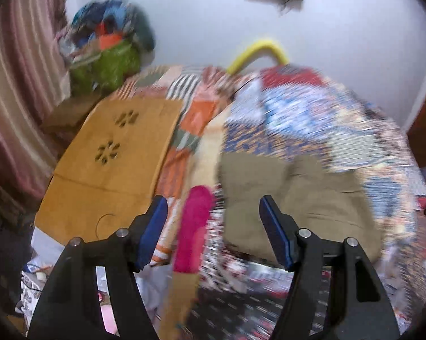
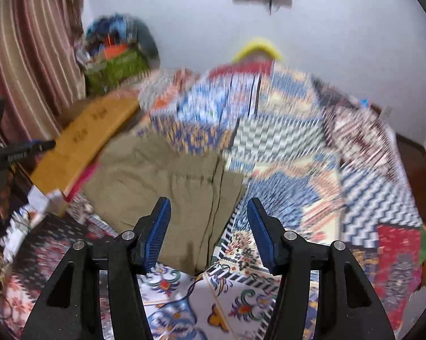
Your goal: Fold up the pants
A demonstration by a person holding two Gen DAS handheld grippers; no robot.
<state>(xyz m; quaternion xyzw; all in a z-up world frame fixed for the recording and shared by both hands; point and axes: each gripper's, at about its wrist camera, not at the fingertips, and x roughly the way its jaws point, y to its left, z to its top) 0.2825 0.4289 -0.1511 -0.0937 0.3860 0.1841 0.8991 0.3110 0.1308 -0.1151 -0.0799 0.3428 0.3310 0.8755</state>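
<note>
On the bed, over a patchwork quilt (image 2: pixel 283 153) of many colours, the khaki pants (image 2: pixel 167 187) are seen lying folded into a flat, roughly rectangular bundle. In the right wrist view their stacked edges run toward the camera, and the near corner of the bundle lies below and between the two blue-padded jaws. The right gripper (image 2: pixel 208 232) is held above the cloth with its jaws released; nothing is pinched between the pads, and the quilt's pattern is seen through the gap.

In the left wrist view the pants (image 1: pixel 297 206) are found to the right of centre, partly behind the right-hand pad. The left gripper (image 1: pixel 213 232) is likewise raised clear of the fabric, its jaws spread apart and empty. A bright pink item (image 1: pixel 194 226) is seen between them, lying on the quilt further down; what it is cannot be told through the blur.

A wooden board (image 1: pixel 111 164) with flower-shaped cut-outs is laid on the bed left of the pants. A heap of coloured clothes (image 1: pixel 111 45) is piled against the pale wall beside a striped curtain (image 1: pixel 17 85), and a yellow curved bar (image 1: pixel 258 51) rises behind the bed. Both views are smeared by motion.
</note>
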